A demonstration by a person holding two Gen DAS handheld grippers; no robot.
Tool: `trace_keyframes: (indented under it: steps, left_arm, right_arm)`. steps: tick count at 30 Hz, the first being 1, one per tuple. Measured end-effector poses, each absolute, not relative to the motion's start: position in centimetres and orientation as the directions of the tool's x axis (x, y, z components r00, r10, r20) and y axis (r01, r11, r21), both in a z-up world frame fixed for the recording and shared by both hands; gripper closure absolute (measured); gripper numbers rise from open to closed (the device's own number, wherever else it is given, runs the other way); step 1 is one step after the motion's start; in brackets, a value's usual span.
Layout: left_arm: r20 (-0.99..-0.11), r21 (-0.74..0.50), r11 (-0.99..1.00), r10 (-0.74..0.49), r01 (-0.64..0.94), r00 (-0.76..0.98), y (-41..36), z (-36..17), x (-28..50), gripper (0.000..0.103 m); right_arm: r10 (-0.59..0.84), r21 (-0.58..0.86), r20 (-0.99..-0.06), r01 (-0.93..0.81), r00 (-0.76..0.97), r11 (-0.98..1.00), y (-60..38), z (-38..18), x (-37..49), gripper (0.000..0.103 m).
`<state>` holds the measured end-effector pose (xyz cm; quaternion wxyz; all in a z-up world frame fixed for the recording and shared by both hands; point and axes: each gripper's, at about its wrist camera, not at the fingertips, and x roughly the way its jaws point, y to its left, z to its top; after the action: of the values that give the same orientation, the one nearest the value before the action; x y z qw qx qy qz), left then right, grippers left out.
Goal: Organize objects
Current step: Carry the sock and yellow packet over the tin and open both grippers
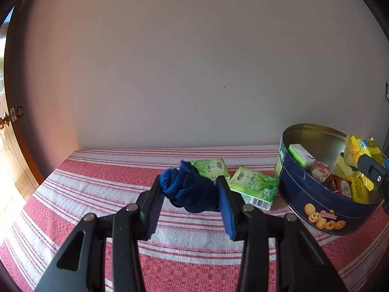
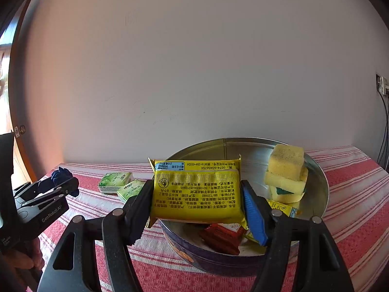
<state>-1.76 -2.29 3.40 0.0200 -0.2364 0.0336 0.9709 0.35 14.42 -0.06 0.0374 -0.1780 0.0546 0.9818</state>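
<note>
Tabletop: red-and-white striped cloth (image 1: 97, 194) against a plain pale wall.
Left gripper (image 1: 188, 189): jaws spread on either side of a bunched dark blue cloth (image 1: 189, 189) lying on the tabletop; whether the pads touch it cannot be told.
Right gripper (image 2: 197, 194): clamped on a yellow snack packet (image 2: 197, 189), held over the near rim of the tin.
Cookie tin (image 1: 316, 202): round, dark blue, lid off; holds yellow sponges (image 2: 287, 170), a red packet (image 2: 223, 236) and other small packets.
Green tissue packs (image 1: 255, 187): two, on the tabletop between blue cloth and tin.
</note>
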Motion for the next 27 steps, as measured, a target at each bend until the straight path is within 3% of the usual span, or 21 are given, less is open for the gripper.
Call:
trace_keyframes:
  steps: [27]
  left_arm:
    - [-0.399, 0.070, -0.975, 0.167, -0.212, -0.902, 10.2, 6.8, -0.9, 0.061]
  right_arm:
    - [0.220, 0.023, -0.229, -0.232, -0.948, -0.973, 21.2, 2.5, 1.5, 0.032]
